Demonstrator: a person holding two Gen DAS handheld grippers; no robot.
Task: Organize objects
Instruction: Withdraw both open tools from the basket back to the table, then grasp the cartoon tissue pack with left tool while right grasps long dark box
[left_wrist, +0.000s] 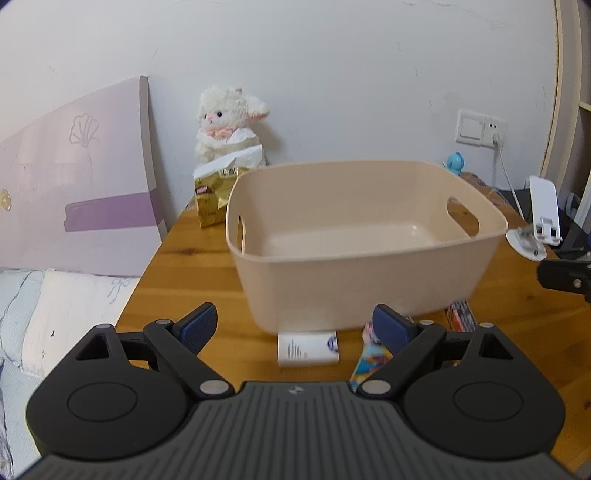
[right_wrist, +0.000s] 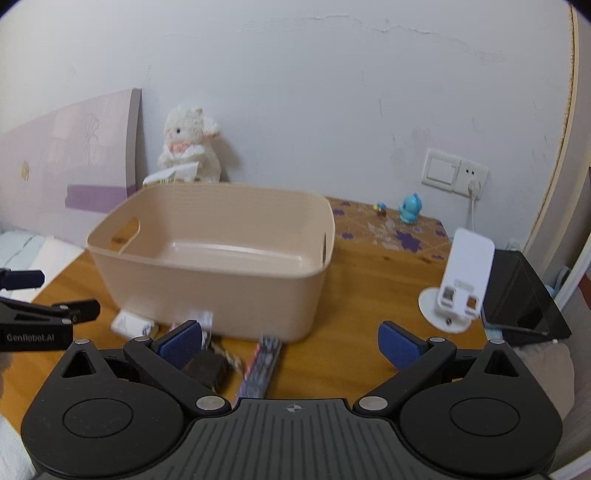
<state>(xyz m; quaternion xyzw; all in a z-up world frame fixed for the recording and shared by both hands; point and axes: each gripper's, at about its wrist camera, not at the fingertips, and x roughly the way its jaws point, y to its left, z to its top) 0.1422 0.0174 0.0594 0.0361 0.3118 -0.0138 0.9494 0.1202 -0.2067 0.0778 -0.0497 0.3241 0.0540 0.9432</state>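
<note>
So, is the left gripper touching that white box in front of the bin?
Apart. The left wrist view shows the left gripper open, its pads well clear on either side of the white box lying on the table.

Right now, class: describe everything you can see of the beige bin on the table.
The beige bin looks like smooth plastic, rectangular with rounded corners, a rolled rim and a cut-out handle slot in each short end. It stands upright on the wooden table, and its visible floor is bare. A small white packet lies at its front base; contact is unclear.

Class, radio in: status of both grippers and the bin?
Left gripper, right gripper open, empty. Beige plastic bin empty on wooden table. Small items lie before it.
</note>
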